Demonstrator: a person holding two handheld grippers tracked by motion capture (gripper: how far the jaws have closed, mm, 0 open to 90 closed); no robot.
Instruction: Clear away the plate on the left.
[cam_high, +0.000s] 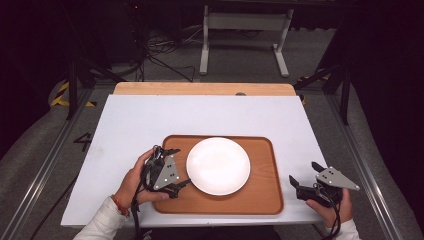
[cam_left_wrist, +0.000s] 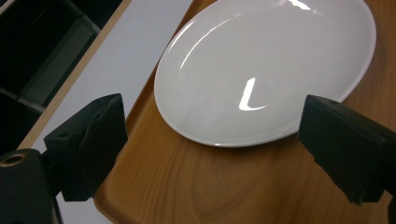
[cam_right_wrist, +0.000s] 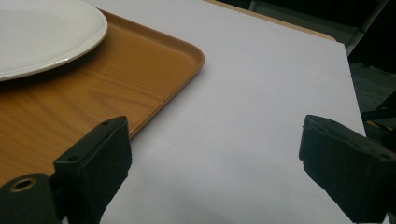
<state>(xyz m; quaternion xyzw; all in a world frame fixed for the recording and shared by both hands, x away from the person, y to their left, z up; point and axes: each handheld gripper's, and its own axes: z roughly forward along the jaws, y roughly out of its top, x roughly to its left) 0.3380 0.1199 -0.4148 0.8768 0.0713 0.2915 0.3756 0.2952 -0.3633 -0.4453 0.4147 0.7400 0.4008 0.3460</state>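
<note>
Currently left gripper (cam_high: 175, 167) jaws apart, over tray (cam_high: 262, 195) left edge; plate (cam_high: 218, 165) at its 3 o'clock, just beside, round, no long axis. Right gripper (cam_high: 306, 176) jaws apart, empty, off tray; plate at 9 o'clock, farther. Left nearer.

In the left gripper view the top edge cuts off the far rim of the plate (cam_left_wrist: 261, 70), and the tray (cam_left_wrist: 196, 186) runs out at the bottom and right. In the right gripper view the left edge crops the plate and tray alike. In the high view the bottom edge cuts the person's forearms.
</note>
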